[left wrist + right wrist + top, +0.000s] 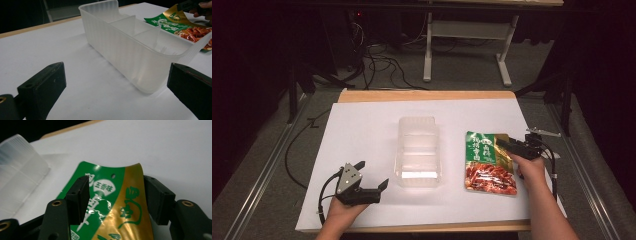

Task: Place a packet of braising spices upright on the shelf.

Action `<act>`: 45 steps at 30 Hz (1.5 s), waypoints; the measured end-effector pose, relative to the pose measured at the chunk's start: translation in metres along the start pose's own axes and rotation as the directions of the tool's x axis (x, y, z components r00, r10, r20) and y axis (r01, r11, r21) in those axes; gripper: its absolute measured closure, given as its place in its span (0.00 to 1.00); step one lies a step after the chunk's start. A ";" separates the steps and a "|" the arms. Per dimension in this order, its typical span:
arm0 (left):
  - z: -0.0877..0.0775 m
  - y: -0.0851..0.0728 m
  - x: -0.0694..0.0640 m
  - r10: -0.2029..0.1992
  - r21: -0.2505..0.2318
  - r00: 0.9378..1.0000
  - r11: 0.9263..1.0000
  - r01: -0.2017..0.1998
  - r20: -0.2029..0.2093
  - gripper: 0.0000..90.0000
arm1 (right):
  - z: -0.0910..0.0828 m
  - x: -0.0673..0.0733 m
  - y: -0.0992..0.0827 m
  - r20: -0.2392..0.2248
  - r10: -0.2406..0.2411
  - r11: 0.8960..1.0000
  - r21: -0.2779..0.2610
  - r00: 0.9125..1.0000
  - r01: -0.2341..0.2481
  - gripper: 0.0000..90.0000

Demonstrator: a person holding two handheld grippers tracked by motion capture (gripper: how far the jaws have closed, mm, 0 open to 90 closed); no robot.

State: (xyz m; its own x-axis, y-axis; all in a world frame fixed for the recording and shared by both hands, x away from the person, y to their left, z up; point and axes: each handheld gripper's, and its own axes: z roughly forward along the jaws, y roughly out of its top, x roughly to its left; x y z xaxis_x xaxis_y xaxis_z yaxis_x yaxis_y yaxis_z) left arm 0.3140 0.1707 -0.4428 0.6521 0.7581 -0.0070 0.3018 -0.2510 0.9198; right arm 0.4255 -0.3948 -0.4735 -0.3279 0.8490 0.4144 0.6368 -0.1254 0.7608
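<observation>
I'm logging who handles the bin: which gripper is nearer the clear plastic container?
Left. The left gripper sits open just beside the clear plastic container; the right gripper is farther off, over the green snack packet.

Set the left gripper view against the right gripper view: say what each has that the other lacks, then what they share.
Left gripper view alone: the two dividers inside the clear bin, and the left gripper with its jaws wide apart, nothing between them. Right gripper view alone: the right gripper with its jaws either side of the packet's bowed top edge, and the hang hole. Shared: the bin, the green-and-gold snack packet, the white table sheet.
</observation>
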 end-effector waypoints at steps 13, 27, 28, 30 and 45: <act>-0.002 0.000 0.000 -0.001 -0.003 1.000 1.000 0.001 0.002 0.04 | 0.002 -0.009 -0.003 0.008 0.035 0.993 0.110 0.999 -0.036 0.54; 0.000 0.000 0.000 0.004 0.000 1.000 1.000 -0.004 0.002 0.04 | 0.006 -0.010 -0.003 0.018 0.042 0.987 0.157 0.999 -0.044 0.84; 0.000 0.000 0.000 0.002 0.000 1.000 1.000 -0.002 0.003 0.04 | 0.007 -0.009 -0.003 0.024 0.037 0.985 0.166 0.999 -0.040 0.86; 0.000 0.000 0.000 0.002 0.000 1.000 1.000 -0.002 0.002 0.04 | 0.007 -0.009 -0.003 0.035 0.026 0.985 0.172 0.999 -0.031 0.94; -0.003 0.001 0.000 0.009 -0.029 1.000 1.000 -0.009 0.012 0.05 | -0.014 0.010 0.001 0.043 -0.068 0.995 0.070 0.997 0.065 1.00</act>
State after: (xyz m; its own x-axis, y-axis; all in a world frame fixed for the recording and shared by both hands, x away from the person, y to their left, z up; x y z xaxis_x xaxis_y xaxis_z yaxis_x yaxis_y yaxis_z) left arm 0.3117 0.1721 -0.4403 0.6635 0.7481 -0.0032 0.2754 -0.2402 0.9308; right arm 0.4133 -0.3939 -0.4619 -0.3399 0.8769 0.3398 0.6613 -0.0341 0.7493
